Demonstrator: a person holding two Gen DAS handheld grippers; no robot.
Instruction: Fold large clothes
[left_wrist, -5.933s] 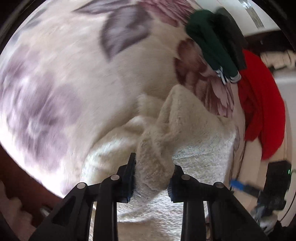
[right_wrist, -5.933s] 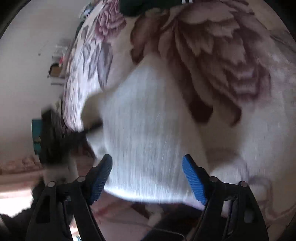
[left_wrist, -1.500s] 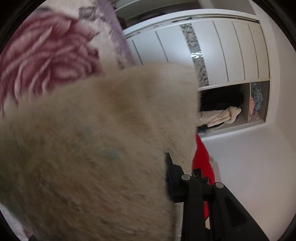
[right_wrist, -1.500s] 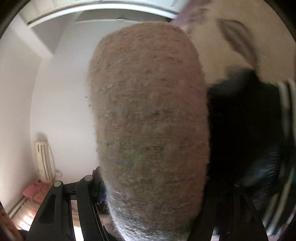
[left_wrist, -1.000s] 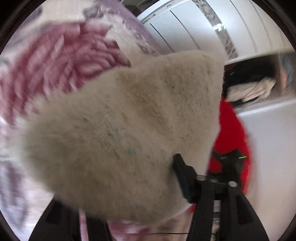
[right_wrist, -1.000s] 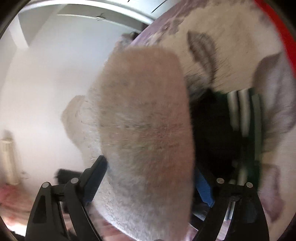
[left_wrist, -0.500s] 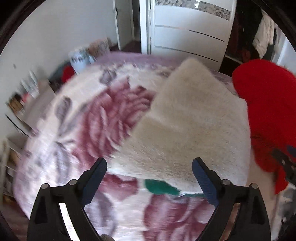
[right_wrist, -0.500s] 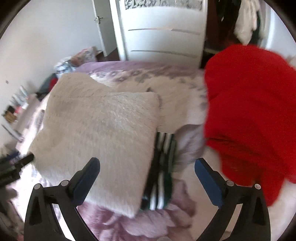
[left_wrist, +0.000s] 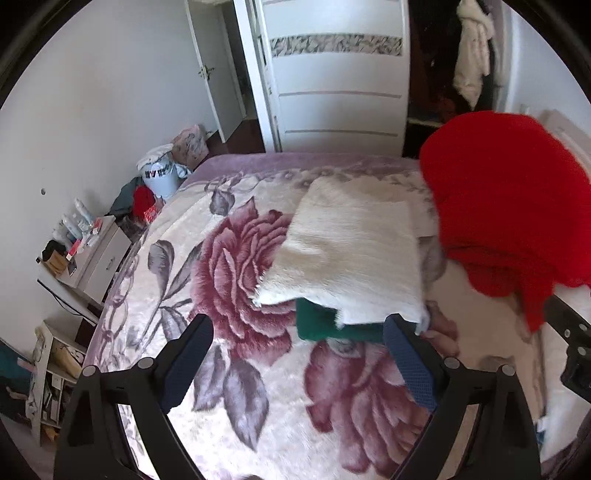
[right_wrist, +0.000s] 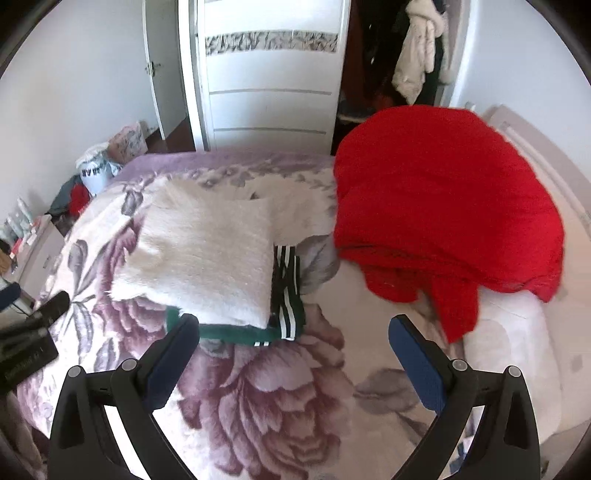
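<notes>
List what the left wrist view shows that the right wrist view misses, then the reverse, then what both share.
Only the left wrist view shows the low shelf unit on the floor by the wall and the whole white dresser with its clutter.

Only the right wrist view shows the white stripes on the green garment and the white bed surface beyond the blanket.

Both show the folded cream garment stacked on the green garment, the red garment beside them, the floral blanket, the wardrobe, and open, empty tongs.
</notes>
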